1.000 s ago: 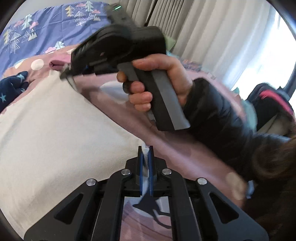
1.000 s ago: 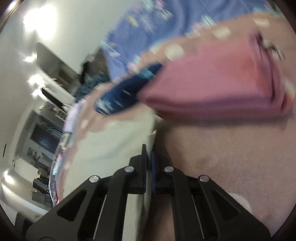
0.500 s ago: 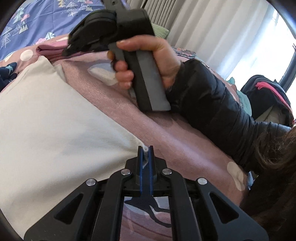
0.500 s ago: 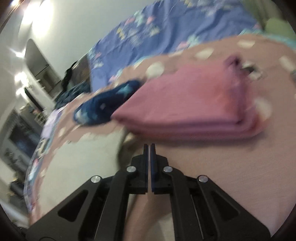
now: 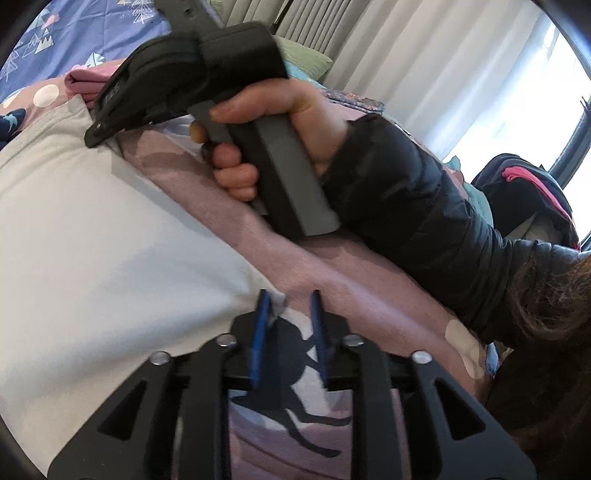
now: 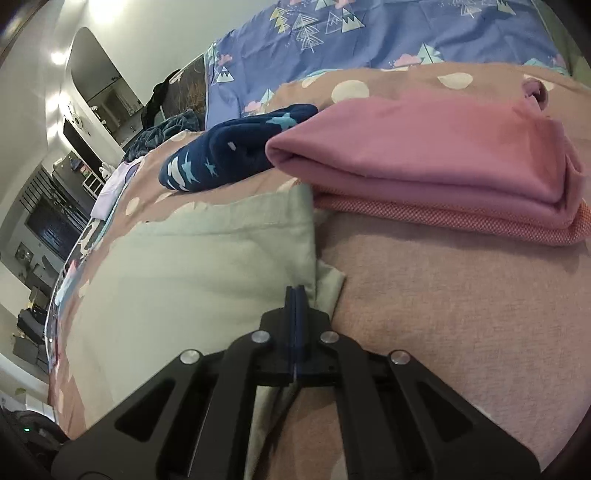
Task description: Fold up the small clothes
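Lying flat, one pale cloth [image 6: 207, 266]; two folded garments [image 6: 436, 166] beyond.

This is a bedroom in a home. The work surface is a bed [image 6: 461, 314] spread with a dusty-pink dotted cover, and past it lies a blue duvet [image 6: 388, 33] printed with little trees and clouds, with folded clothes [image 6: 424, 166] stacked on the cover. Long pale curtains [image 5: 424, 55] hang by a bright window, and the right wrist view looks out to shelves and furniture [image 6: 66, 177] along a white wall.
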The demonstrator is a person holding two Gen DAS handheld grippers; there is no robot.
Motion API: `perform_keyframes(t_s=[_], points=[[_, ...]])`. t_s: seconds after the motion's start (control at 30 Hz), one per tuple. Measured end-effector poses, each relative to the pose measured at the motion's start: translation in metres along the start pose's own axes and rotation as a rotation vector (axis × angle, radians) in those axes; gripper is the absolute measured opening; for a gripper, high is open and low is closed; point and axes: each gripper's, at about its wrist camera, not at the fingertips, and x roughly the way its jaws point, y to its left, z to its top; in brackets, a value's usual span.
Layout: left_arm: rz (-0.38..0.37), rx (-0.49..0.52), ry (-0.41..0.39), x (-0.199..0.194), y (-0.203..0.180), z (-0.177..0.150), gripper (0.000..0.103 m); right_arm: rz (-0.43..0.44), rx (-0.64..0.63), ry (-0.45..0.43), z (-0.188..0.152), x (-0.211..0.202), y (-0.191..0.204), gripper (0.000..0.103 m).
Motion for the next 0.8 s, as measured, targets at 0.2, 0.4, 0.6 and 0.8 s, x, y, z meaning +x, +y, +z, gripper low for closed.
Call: perform_keyframes(t_s=[0.2, 0.4, 0.6, 0.8], points=[[0.046, -0.010, -0.040, -0.024, -0.008, -0.010, 0.028, 0.041, 0.020, -0.019, -0.001, -0.001, -0.010, 0.000], [0.300, -0.196, -0.210, -0.113, 0.036, -0.056, 0.029, 0.046, 0.071, -0.033, -0.008, -0.021, -0.010, 0.003], [0.621, -0.533, -0.394, -0.234, 0.101, -0.164, 0.039, -0.173, -0.180, -0.140, -0.017, -0.077, 0.084, 0.014], [0.770, -0.734, -0.500, -0.322, 0.137, -0.231, 0.039, -0.181, -0.655, -0.213, -0.072, -0.082, 0.255, 0.034]])
